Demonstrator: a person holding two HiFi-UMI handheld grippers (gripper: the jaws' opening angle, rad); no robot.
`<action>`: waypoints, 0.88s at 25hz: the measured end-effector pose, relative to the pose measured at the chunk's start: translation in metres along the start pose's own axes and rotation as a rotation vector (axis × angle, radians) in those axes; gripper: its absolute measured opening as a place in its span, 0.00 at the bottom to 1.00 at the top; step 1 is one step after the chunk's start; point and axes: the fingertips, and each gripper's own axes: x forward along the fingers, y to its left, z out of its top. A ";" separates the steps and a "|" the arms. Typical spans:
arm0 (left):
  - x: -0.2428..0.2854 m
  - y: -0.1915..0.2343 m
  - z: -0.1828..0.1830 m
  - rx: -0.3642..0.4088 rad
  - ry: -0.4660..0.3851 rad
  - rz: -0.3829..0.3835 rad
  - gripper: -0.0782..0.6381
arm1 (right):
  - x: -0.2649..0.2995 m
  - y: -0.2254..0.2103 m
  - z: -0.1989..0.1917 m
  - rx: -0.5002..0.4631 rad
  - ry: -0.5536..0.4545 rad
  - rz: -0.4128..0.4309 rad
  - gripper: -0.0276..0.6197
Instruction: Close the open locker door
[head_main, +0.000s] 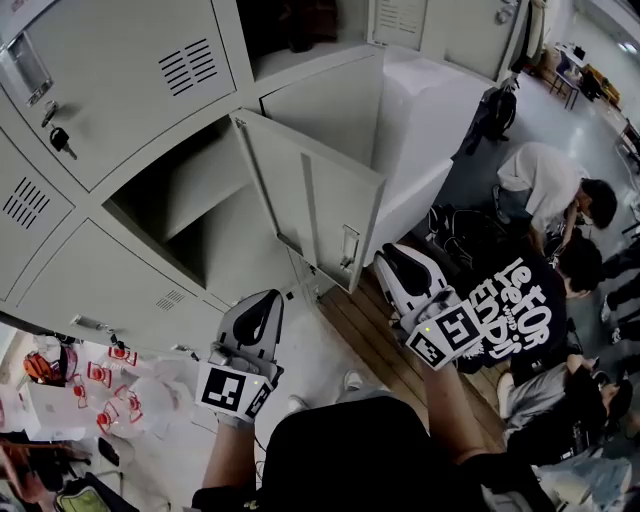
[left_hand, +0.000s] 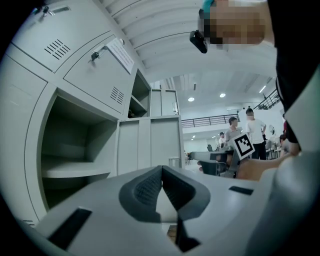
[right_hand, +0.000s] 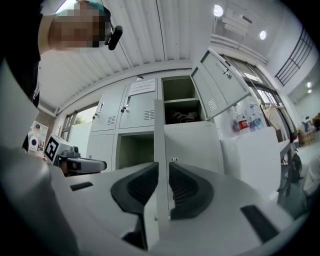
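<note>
Since the right gripper (right_hand: 162, 169) has its jaws slightly spread with the thin edge of the open locker door (right_hand: 159, 131) lined up between them, it seems aimed to catch or push that edge. The left gripper (left_hand: 161, 170), its jaws pressed together on nothing, sits idle, nearer and to the left. Only the head view shows the door standing out from its compartment (head_main: 185, 215), with the right gripper just short of it.

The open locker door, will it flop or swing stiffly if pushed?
Probably stiff: the open locker door looks like flat painted sheet metal. It should swing on its hinged side rather than bend. Its thin edge suggests it's fairly light.
</note>
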 end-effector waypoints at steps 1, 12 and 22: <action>-0.001 0.000 -0.003 0.002 0.009 0.014 0.14 | 0.003 -0.001 0.000 0.008 -0.001 0.016 0.13; -0.009 0.012 -0.012 -0.028 0.014 0.136 0.14 | 0.022 0.005 0.000 0.002 0.001 0.199 0.16; -0.035 0.024 -0.007 -0.038 0.006 0.121 0.14 | 0.026 0.065 -0.004 0.015 -0.007 0.293 0.16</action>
